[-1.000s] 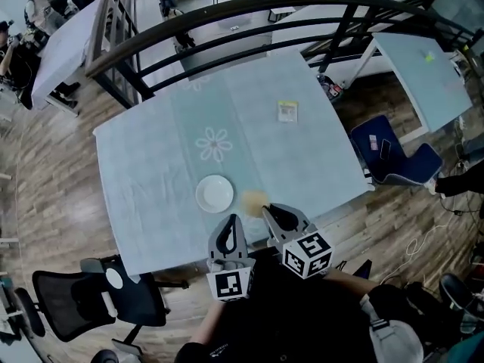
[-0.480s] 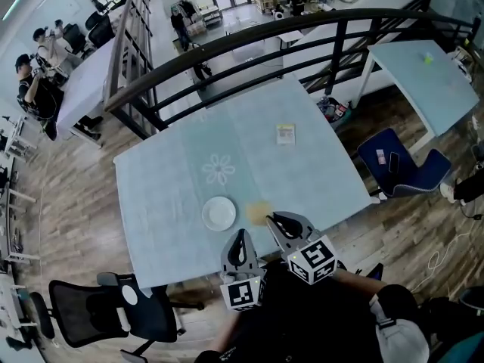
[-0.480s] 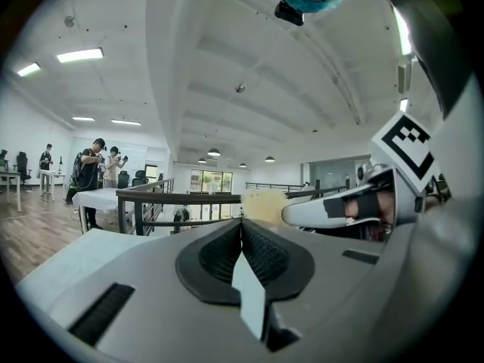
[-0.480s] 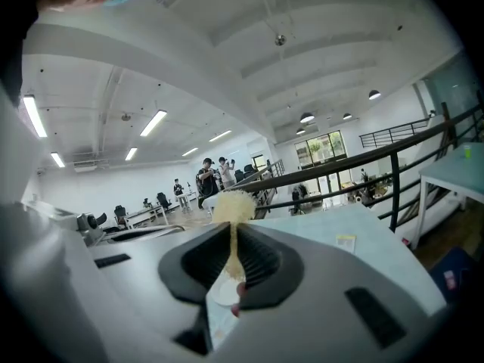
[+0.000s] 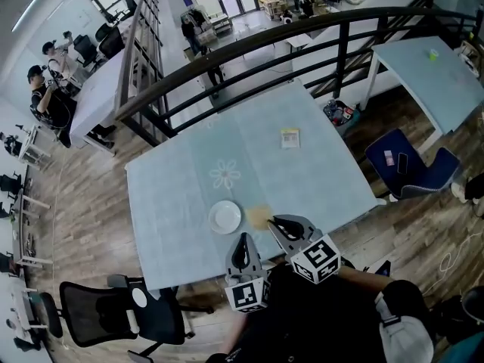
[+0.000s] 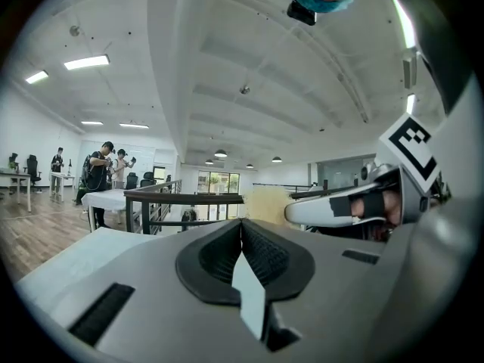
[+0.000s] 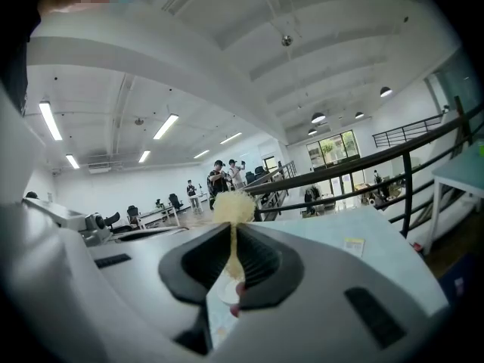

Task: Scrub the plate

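Lower centre of the head view: the left gripper points up the frame. In its own view we find its jaws pressed together with nothing between them. Just to its right, the right gripper is clamped on a yellow sponge. Its own view shows the sponge squeezed thin between the jaws and fluffing out past the tips.

Left of the sponge and close beside it, the white plate lies flat near the table edge closest to us, with neither gripper on it. We cannot tell whether the plate is soiled.

We judge the scrubbing not yet begun. The sponge is in hand, and what is left is to bring it onto the plate and rub.

Farther up the frame lie a small card and a dark railing.
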`<state>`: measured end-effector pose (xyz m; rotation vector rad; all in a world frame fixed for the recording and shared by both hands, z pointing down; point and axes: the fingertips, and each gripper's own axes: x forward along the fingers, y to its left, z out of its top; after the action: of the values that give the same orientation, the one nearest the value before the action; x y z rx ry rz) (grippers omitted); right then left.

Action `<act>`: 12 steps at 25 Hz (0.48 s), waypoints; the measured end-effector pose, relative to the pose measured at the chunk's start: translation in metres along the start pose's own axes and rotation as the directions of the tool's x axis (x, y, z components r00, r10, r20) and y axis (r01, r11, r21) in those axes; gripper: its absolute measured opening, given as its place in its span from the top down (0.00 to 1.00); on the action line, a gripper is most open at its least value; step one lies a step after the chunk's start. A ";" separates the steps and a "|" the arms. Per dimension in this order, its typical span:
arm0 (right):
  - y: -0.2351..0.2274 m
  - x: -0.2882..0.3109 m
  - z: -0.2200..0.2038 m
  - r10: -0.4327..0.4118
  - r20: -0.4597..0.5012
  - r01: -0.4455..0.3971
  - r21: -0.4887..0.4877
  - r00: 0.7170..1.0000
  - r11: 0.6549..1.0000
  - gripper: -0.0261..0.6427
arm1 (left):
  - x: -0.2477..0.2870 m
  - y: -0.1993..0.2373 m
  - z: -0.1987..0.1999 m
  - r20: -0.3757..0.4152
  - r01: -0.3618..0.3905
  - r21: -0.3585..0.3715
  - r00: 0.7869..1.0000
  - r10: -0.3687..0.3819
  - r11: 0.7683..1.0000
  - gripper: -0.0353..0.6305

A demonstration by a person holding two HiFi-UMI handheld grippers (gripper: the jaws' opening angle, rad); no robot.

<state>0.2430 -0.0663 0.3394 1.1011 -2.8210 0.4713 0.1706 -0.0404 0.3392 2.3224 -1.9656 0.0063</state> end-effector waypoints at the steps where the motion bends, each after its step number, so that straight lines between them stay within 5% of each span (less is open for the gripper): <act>1: -0.001 -0.002 0.000 -0.004 0.000 0.004 -0.001 1.000 1.000 0.91 | 0.000 -0.003 -0.004 -0.010 0.013 0.009 1.000 -0.013 1.000 0.93; 12: -0.005 -0.013 -0.010 -0.007 -0.033 0.007 0.007 0.999 1.000 0.91 | 0.001 -0.019 -0.017 -0.068 0.047 -0.012 0.997 -0.047 0.999 0.93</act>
<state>0.2554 -0.0582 0.3474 1.0935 -2.7881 0.4953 0.1904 -0.0371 0.3549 2.3283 -1.8743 0.0708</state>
